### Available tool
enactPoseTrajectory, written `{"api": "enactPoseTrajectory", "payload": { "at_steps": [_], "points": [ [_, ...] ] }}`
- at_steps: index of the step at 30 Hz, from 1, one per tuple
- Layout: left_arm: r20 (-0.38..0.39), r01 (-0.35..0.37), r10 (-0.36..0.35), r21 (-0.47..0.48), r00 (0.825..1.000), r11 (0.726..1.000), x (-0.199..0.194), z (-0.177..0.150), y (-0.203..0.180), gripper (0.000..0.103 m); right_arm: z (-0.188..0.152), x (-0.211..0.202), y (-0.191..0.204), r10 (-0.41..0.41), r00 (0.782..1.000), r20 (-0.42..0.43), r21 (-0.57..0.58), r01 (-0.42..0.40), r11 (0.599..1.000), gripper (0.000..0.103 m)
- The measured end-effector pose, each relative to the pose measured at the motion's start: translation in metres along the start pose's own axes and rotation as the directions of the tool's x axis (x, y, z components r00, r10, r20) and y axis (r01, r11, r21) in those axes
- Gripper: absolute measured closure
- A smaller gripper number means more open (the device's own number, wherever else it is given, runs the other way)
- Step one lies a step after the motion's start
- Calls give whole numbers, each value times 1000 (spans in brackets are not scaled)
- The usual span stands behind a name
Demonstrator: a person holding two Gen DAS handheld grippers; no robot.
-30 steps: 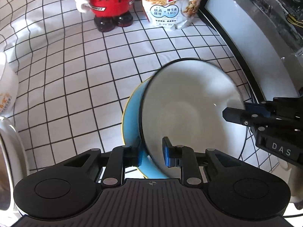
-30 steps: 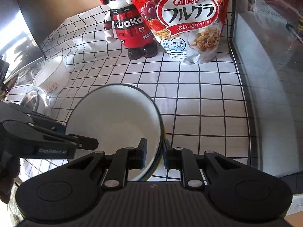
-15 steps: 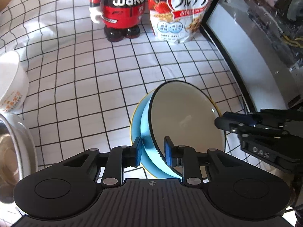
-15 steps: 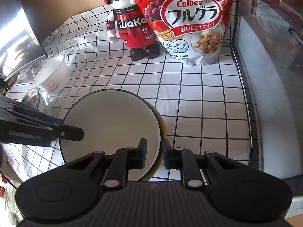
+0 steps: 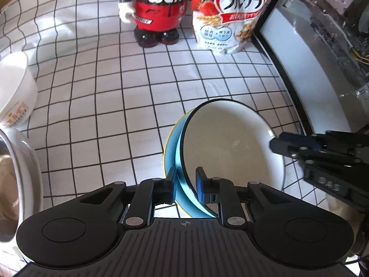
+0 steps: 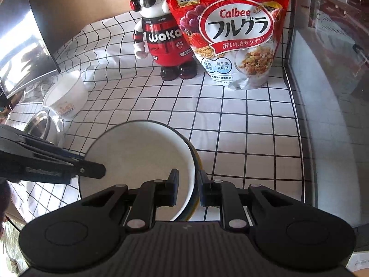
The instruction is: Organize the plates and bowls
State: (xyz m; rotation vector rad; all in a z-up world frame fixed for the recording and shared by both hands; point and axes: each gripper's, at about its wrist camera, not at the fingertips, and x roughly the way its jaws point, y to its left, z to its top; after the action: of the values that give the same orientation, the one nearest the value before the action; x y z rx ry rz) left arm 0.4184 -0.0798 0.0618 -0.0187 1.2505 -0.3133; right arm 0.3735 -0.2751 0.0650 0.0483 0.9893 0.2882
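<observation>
A blue bowl (image 5: 230, 143) with a white inside and a black rim sits tilted on the checked cloth, and a thin yellow edge (image 6: 196, 199) shows under it. My left gripper (image 5: 186, 185) straddles its near rim. The jaws are closing, with one pad on the blue outer wall and the other inside. My right gripper (image 6: 188, 189) is shut on the opposite rim of the blue bowl (image 6: 138, 159). Each gripper shows in the other's view: the right gripper (image 5: 280, 143) at the bowl's right edge, the left gripper (image 6: 99, 170) at its left edge.
A white bowl with orange print (image 5: 13, 97) and a steel bowl (image 5: 13, 180) stand at the left. A red robot figure (image 5: 159, 11) and a cereal bag (image 5: 228, 16) stand at the back. A glass-fronted case (image 5: 311, 57) borders the right side.
The left jaws have narrowed onto the bowl's near rim. In the left view the bowl looks smaller and lower in frame. The right gripper has kept its hold and place.
</observation>
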Motion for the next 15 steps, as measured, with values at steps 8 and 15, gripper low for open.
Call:
{"api": "enactPoseTrajectory", "payload": {
  "at_steps": [8, 15],
  "points": [
    [-9, -9, 9, -4, 1000, 1000, 8, 5, 1, 83, -9, 5, -7, -4, 1000, -26, 33, 5, 999, 85],
    [19, 26, -26, -23, 999, 999, -2, -1, 8, 82, -4, -11, 1, -19, 999, 27, 11, 19, 1000, 82]
  ]
}}
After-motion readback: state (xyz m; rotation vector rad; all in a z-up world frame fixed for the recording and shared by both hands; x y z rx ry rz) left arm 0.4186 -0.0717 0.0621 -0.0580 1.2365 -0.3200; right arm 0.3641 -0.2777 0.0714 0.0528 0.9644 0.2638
